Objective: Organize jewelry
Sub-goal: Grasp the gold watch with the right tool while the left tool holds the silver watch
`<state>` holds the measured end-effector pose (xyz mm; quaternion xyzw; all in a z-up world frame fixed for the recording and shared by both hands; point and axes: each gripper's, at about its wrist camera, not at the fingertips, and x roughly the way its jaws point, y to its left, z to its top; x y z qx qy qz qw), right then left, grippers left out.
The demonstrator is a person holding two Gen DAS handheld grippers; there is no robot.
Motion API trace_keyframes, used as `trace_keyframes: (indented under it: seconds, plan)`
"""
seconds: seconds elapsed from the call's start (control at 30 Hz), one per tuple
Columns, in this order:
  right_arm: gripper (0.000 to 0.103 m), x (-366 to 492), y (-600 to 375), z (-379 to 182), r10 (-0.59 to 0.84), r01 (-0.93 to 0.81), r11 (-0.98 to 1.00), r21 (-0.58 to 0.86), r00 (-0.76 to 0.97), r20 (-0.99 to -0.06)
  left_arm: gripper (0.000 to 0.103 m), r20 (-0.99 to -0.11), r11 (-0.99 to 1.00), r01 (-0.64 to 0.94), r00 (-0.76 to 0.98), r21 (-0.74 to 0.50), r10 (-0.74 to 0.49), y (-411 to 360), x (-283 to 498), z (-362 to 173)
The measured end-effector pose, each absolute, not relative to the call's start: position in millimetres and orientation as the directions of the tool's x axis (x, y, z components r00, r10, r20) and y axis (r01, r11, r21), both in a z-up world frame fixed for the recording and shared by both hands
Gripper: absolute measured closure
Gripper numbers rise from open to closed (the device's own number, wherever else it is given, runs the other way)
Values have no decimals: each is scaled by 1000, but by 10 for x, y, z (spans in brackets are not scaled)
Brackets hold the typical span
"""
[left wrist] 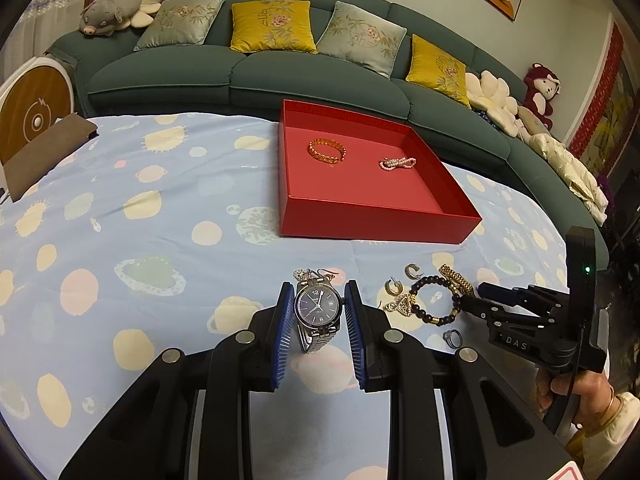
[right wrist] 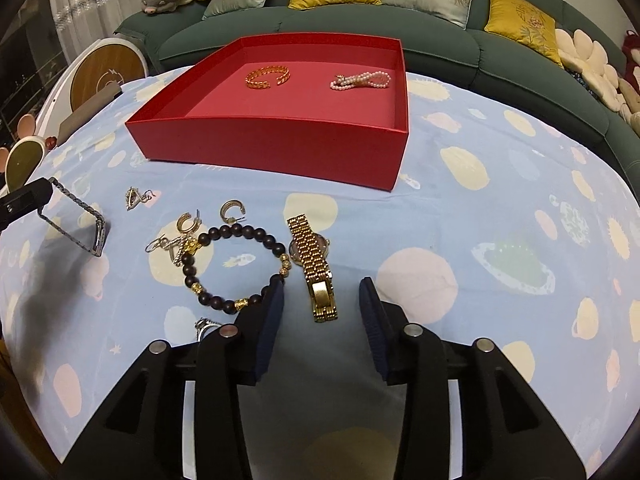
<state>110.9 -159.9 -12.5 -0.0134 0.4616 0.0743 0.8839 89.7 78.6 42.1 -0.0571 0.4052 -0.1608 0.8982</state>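
Blue ribbed pads of your left gripper (left wrist: 318, 316) clamp the silver watch (left wrist: 317, 307) across its case, dial facing the camera, band hanging loose just above the cloth. Steel case: stiff, smooth, likely slippery, so keep the grip on the case sides, not the floppy band. Your right gripper (right wrist: 322, 304) is spread wide, holding nothing, straddling the gold watch's (right wrist: 314, 264) clasp end beside the beaded bracelet (right wrist: 232, 268). Red box (left wrist: 376, 214) sits beyond.

Lettering "DAS" was legible on the right gripper (left wrist: 474, 300) body; numeral "12" was legible on the dark dial of the silver watch (left wrist: 318, 307); nothing else readable
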Motion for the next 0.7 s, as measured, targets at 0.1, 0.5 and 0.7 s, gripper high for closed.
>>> trace_keyframes:
  seconds: [0.1, 0.5, 0.7]
  plan:
    - [65, 1182, -1604, -132, 110, -136, 990, 38, 574, -811, 80, -710, 942, 240, 619, -236, -336, 780, 908, 416]
    - [82, 1253, -1504, -131, 121, -137, 989, 49, 586, -802, 80, -708, 946, 232, 627, -226, -323, 831, 902, 410]
    - [92, 1211, -1546, -107, 139, -126, 989, 79, 584, -800, 80, -707, 945, 238, 627, -226, -327, 820, 882, 419]
